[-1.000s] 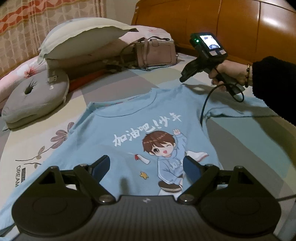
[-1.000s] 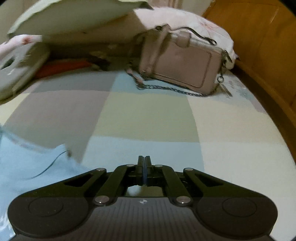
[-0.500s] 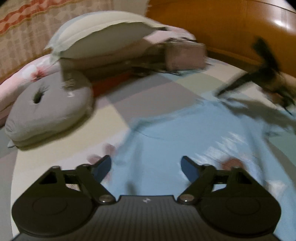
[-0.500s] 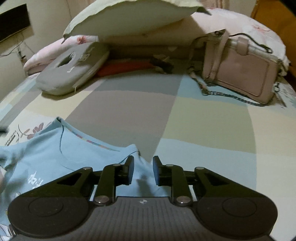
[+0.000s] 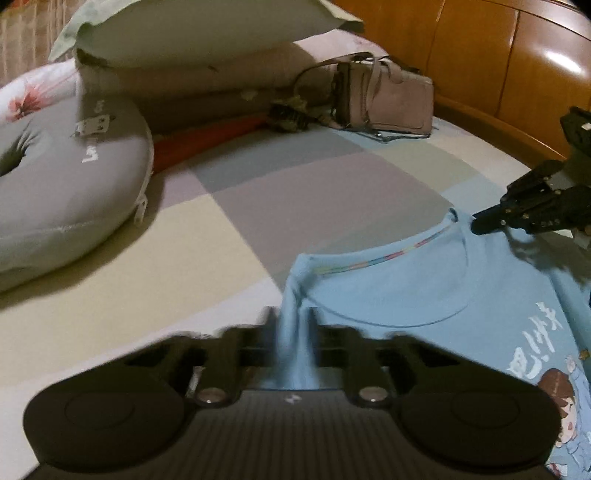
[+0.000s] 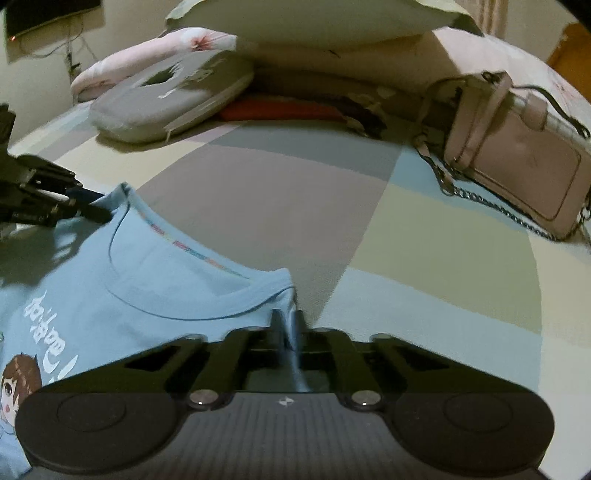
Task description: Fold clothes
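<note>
A light blue T-shirt (image 5: 424, 288) with a cartoon boy print lies flat, front up, on the bed, its collar toward the pillows. My left gripper (image 5: 291, 321) is at the collar's left corner; its jaws are closing, and the pads pinch a raised fold of blue fabric. My right gripper (image 6: 288, 321) sits at the collar's other corner, its jaws closing with shirt cloth (image 6: 147, 288) pressed between them. Each gripper shows in the other's view: the right gripper (image 5: 476, 223) at the far collar end, the left gripper (image 6: 99, 214) likewise.
The bed has a pastel checked sheet (image 5: 295, 192). Beyond the shirt lie a grey ring cushion (image 5: 66, 177), stacked pillows (image 5: 207, 33), a red item (image 5: 207, 136) and a pink handbag (image 5: 388, 99) with a chain strap. A wooden headboard (image 5: 480, 55) stands behind.
My left gripper moved from the shirt's lower part up to the collar corner and shut on fabric. My right gripper swung left onto the other corner, opened briefly and shut on cloth.
</note>
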Tool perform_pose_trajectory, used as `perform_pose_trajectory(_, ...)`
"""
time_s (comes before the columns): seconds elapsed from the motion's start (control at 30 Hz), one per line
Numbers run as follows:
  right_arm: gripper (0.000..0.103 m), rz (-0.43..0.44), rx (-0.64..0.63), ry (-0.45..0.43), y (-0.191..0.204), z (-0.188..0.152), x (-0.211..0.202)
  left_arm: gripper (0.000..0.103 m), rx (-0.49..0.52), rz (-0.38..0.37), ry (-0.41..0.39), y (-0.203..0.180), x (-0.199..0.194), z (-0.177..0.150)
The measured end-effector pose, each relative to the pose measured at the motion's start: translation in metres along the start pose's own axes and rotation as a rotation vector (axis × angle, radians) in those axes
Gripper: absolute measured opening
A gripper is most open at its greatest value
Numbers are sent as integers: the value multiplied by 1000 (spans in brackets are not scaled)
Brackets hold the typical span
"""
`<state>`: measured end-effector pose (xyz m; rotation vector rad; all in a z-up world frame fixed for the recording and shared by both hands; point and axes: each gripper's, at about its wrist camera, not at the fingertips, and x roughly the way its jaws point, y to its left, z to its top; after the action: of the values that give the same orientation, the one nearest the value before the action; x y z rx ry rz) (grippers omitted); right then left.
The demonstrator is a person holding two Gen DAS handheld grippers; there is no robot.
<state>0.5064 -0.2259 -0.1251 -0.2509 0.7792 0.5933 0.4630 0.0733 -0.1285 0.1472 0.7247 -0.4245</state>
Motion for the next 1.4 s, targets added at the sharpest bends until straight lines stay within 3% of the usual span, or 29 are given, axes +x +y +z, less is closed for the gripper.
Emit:
perform_pose_trajectory(0.23, 5, -79, 13, -116, 4, 35, -2, 1, -123, 109, -89, 26, -14, 26)
perform_pose_trajectory(0.3, 6, -95, 30, -126, 4, 44, 7, 2, -186, 112, -45, 36, -5, 29)
perform_pose_trajectory(0.33, 6, -92, 46, -112, 2, 47, 15, 7, -190, 137, -8, 37, 2, 27)
perform_pose_trajectory(0.43, 12, -105, 59, -58, 4, 42, 29, 12, -155, 205, 59, 34, 14, 18)
perform_pose_trajectory(0.5, 16, -105, 57, -67, 4, 33, 16, 14, -127, 212, 38, 28, 2, 14)
perform_pose_trajectory(0.6, 22, -82, 88, -92, -1, 15, -23, 30, -63, 197, 19, 12, -26, 9)
perform_pose_trajectory(0.83, 35, -88, 201, -57, -1, -65, -126, 50, 100, 79, 35, -55, -92, -21)
perform_pose_trajectory(1.03, 44, -158, 316, -32, 19, -157, -199, 66, 221, 12, -5, -126, -146, -51)
perform_pose_trajectory(1.13, 44, -189, 406, -8, 22, -199, -223, 66, 234, -22, -30, -155, -169, -58)
perform_pose_trajectory(1.23, 44, -227, 492, -9, 18, -236, -246, 75, 186, -33, -50, -176, -184, -58)
perform_pose_trajectory(1.4, 47, -302, 599, -73, -5, -273, -278, 76, 111, -27, -71, -207, -196, -58)
